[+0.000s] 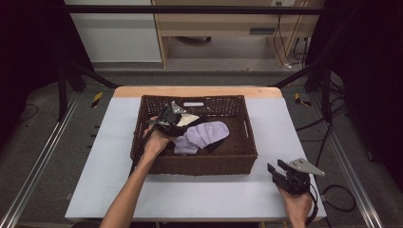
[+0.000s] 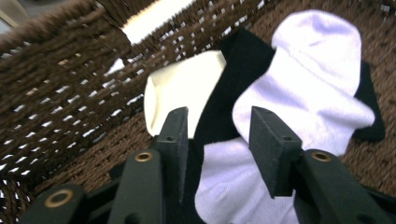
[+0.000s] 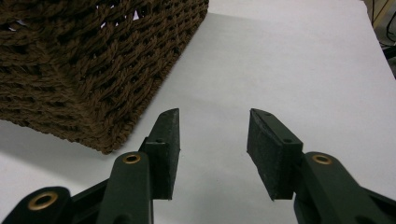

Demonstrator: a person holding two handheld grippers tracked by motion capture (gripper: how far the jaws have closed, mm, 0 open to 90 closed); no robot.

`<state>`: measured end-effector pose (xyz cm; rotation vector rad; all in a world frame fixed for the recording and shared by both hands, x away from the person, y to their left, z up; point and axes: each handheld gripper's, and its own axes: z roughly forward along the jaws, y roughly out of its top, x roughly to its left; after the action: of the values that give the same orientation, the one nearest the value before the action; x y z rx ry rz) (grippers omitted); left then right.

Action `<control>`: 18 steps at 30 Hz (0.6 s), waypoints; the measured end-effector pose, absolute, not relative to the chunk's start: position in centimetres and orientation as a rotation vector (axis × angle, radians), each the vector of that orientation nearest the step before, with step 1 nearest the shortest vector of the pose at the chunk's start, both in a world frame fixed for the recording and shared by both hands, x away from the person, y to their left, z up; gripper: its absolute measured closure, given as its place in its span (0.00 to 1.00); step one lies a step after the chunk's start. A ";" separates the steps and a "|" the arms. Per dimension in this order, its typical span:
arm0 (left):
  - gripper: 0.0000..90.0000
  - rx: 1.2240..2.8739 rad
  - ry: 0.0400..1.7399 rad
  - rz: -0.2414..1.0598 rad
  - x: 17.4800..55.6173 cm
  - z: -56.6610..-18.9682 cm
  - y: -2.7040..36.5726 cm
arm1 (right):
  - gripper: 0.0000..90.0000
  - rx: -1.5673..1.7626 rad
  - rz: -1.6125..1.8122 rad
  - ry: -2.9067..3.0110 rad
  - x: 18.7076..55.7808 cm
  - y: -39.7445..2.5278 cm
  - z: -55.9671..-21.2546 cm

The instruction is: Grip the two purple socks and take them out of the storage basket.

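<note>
A brown wicker basket stands mid-table and holds a pile of socks: a pale lilac sock, a black sock and a cream sock. My left gripper is inside the basket at its left, open, its jaws straddling the black sock's edge just above the pile. My right gripper hovers open over the bare tabletop near the basket's front right corner, nothing between its jaws.
The white tabletop spreads around the basket, with a wooden strip along its far edge. Black frame bars and cables stand at both sides; a wooden cabinet is behind the table.
</note>
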<state>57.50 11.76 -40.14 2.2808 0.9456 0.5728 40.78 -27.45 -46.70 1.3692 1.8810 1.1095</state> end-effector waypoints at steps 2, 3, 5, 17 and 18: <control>0.65 2.282 0.944 0.553 57.6 -40.2 11.7 | 0.60 1.368 1.111 1.882 40.7 -27.5 -46.7; 0.65 2.281 0.947 0.543 57.7 -40.2 11.7 | 0.60 1.368 1.110 1.882 40.7 -27.5 -46.7; 0.64 2.269 0.959 0.545 58.1 -40.1 11.8 | 0.61 1.364 1.106 1.878 40.8 -27.6 -46.7; 0.63 2.337 1.014 0.540 59.2 -41.3 11.4 | 0.61 1.358 1.101 1.891 41.0 -27.5 -46.8; 0.63 2.341 1.023 0.531 59.3 -41.4 11.4 | 0.61 1.357 1.100 1.891 41.0 -27.5 -46.8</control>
<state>59.29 11.40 -41.43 2.3407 1.0226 0.5314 41.00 -27.47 -46.83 1.3574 1.8911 1.0998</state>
